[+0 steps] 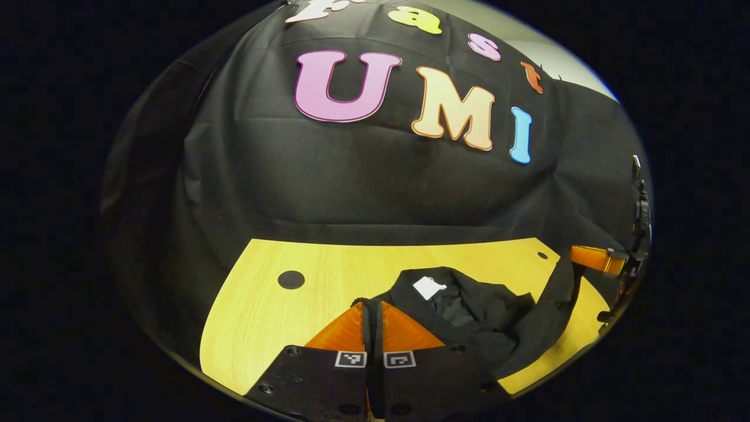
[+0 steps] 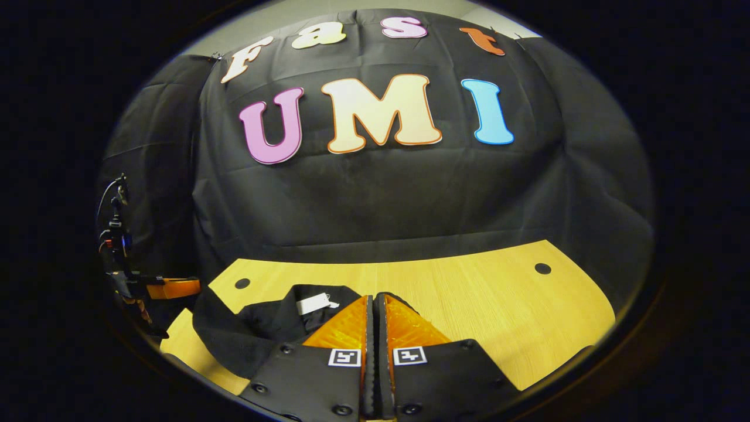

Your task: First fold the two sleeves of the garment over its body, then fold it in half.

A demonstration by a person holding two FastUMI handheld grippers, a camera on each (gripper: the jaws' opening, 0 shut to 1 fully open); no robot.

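1. Left gripper [image 1: 372, 305]: the two fingers [image 1: 343, 331] are clenched together with only a thin dark seam between them. Black cloth meets their tips, but whether any fold is nipped between them cannot be told.
2. Right gripper [image 2: 372, 298]: the fingers [image 2: 343, 327] are likewise pressed together. The garment touches their left side at the tips; whether cloth is pinched cannot be told.
3. Garment [image 1: 480, 316]: one black garment, lying crumpled on the counter [image 1: 328, 275]. In the left gripper view it sits directly ahead of and to the right of the fingers, reaching toward the counter's right edge. In the right gripper view it [image 2: 258, 328] lies ahead and to the left of the fingers, by the counter's left edge.
4. Tag [image 1: 429, 287]: one white tag shows at the garment's neck opening, just beyond the left fingertips and slightly right of them; in the right gripper view it [image 2: 313, 303] is just left of the fingertips.
5. Sleeve [image 1: 554, 305]: one dark strip of cloth runs up toward the other gripper at the far right of the left gripper view.
6. Count: one garment, one tag, two grippers.
7. Counter holes: two dark round holes [image 1: 291, 279] [image 1: 543, 255] are seen in the left gripper view and two [image 2: 242, 283] [image 2: 542, 268] in the right gripper view.
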